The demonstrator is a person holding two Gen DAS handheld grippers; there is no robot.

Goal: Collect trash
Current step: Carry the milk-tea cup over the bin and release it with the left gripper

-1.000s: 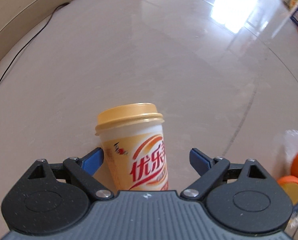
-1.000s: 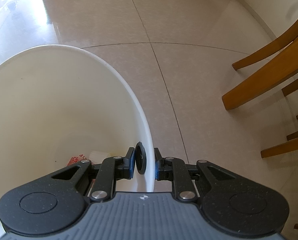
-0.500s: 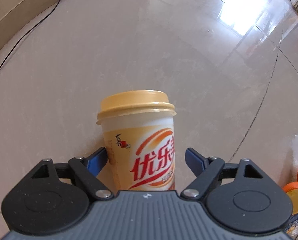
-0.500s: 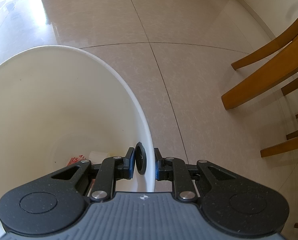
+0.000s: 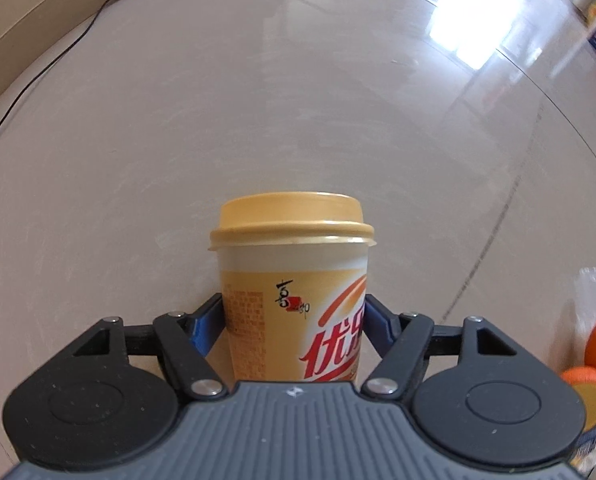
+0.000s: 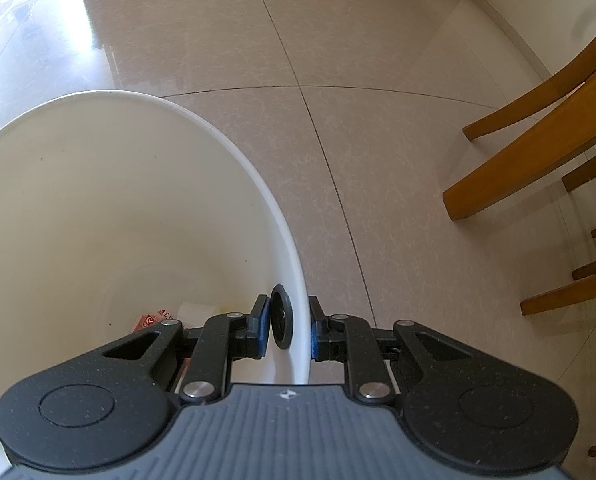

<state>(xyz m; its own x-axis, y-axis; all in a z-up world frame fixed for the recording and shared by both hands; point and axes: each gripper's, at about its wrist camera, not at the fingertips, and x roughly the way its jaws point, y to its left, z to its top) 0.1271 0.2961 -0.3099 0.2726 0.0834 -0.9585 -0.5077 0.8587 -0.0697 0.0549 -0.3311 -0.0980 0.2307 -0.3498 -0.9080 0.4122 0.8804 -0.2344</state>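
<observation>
Wooden chair legs on tiled floor, black cable

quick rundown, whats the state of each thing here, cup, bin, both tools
milk tea cup: upright, lid on, gripped
left tool: shut on the cup's sides
white bin: open-topped, a few scraps at the bottom
right tool: shut on the bin's rim

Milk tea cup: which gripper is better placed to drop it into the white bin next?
Left. The left gripper is shut on the milk tea cup, pads against both sides. The right gripper is clamped on the white bin rim, steadying it.
</observation>
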